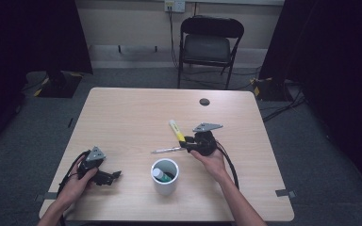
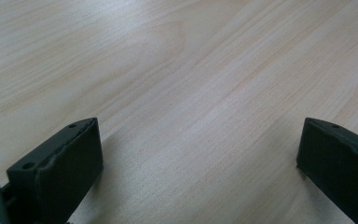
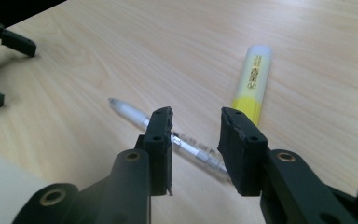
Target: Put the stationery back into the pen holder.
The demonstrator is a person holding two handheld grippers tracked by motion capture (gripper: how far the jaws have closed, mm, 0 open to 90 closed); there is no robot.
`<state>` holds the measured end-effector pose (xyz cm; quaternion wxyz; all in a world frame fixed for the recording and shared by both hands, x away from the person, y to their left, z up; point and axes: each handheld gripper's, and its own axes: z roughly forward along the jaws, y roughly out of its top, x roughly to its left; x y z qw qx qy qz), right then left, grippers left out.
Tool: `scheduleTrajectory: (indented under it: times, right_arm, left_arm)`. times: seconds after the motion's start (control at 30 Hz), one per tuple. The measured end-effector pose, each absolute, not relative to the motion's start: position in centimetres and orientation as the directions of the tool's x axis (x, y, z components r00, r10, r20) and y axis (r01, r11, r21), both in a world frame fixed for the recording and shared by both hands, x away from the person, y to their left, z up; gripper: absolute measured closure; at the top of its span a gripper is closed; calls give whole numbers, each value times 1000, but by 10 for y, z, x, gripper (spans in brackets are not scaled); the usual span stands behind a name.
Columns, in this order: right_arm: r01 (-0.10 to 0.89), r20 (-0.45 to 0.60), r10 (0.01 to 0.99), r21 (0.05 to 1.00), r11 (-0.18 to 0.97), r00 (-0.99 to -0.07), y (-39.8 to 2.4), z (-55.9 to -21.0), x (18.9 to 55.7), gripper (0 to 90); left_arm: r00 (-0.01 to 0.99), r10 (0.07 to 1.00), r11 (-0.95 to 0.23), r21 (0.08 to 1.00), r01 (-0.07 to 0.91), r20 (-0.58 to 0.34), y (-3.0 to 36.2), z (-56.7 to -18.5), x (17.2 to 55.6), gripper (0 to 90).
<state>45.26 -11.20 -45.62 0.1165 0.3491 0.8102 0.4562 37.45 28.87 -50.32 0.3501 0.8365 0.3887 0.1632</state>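
Jaws of the right gripper [image 3: 196, 154] stand partly open, a clear gap between the two black pads, and nothing is pinched in them. Just under and between them lies the silver pen [image 3: 168, 133], flat on the bench [image 3: 121, 46]; its barrel crosses the gap at a slant, its tip reaching out past the left jaw, its other end running back beneath the right jaw. Whether the pads touch the barrel cannot be told. Just beyond the right jaw lies the yellow highlighter [image 3: 254, 77], also flat, its pale cap pointing away from the jaws. In the high view the right gripper [image 1: 188, 147] sits low over the near end of the highlighter [image 1: 176, 130], with the pen [image 1: 166, 150] stretching out from the jaws toward the other hand.

Nearer the person than these jaws, a white cup [image 1: 165, 176] stands upright on the bench, with a green-and-white marker [image 1: 160, 175] leaning inside it.

Jaws of the left gripper [image 2: 200, 154] are spread wide, with bare wood [image 2: 191, 93] between and beyond them. In the high view the left gripper [image 1: 115, 175] rests low on the bench in the person's hand, its jaws pointing toward the cup, well apart from the pen and the highlighter.

Farther off, past both pairs of jaws, a small dark round cap [image 1: 204, 101] sits in the bench top near its far edge, and behind the bench a black folding chair [image 1: 207, 47] stands on the floor.
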Motion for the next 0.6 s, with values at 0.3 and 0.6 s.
scheduleTrajectory:
  times: [0.3,0.6]
  right_arm:
    - [490,108,703,790,368,-703,-105,-474,471,593]
    - [504,95,722,777,377,-686,-96,-481,485,582]
  left_arm:
    - [645,764,-453,713,535,1,289,-503,375,0]
    - [646,763,-452,713,536,-2,289,-503,375,0]
